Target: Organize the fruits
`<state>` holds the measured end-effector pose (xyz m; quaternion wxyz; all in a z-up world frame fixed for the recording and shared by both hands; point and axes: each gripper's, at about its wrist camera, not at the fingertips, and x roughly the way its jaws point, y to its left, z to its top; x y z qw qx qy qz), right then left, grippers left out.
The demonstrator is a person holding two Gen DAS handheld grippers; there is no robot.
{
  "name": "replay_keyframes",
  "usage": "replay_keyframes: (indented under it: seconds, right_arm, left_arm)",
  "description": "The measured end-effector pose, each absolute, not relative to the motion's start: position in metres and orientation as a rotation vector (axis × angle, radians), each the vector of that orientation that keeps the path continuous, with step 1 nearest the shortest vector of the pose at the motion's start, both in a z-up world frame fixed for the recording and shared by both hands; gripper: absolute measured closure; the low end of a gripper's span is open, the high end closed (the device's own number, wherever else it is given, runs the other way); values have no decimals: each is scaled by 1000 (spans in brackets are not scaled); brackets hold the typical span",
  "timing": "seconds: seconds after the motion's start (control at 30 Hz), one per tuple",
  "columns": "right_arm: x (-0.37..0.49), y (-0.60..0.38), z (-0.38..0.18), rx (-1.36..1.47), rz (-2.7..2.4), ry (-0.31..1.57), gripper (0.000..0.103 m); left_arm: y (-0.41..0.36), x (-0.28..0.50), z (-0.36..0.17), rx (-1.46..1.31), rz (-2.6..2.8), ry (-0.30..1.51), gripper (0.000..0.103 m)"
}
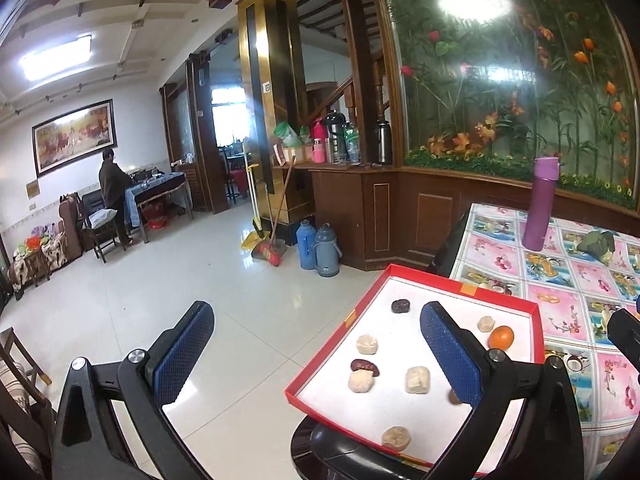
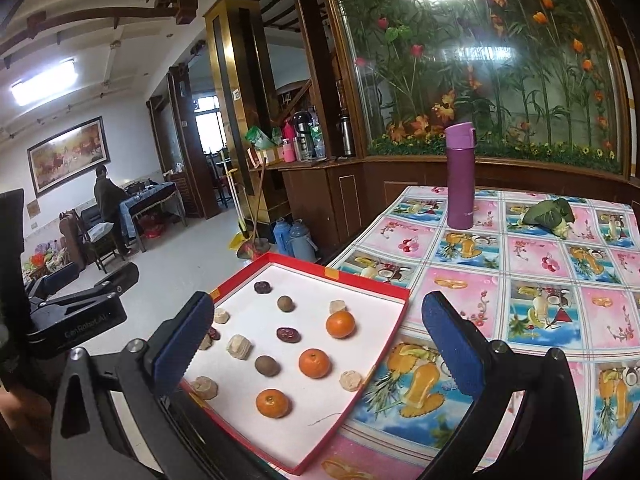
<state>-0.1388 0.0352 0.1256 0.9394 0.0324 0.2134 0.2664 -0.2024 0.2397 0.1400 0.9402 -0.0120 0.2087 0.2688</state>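
Two empty grippers held over a red tray of fruit at the table's corner.

Left wrist view: the left gripper has its blue-padded fingers spread wide with nothing between them – one finger over the floor, the other over the red tray, whose white floor carries a tangerine, a dark date and pale lumpy pieces. Beyond the tray a purple flask stands upright on the fruit-patterned tablecloth. Right wrist view: the right gripper is likewise released and empty – its left finger over the tray, its right over the tablecloth just beside it. In the tray lie three tangerines, dark dates, brown round fruits and pale pieces, all apart.
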Motion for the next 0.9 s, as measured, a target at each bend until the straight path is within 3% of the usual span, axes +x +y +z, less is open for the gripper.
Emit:
replay_keyframes:
  seconds: [0.9]
  right_arm:
    - [-133,63,92,-12,503,503,0]
  left_arm:
    - [261,-193,103,-74,503,606,0]
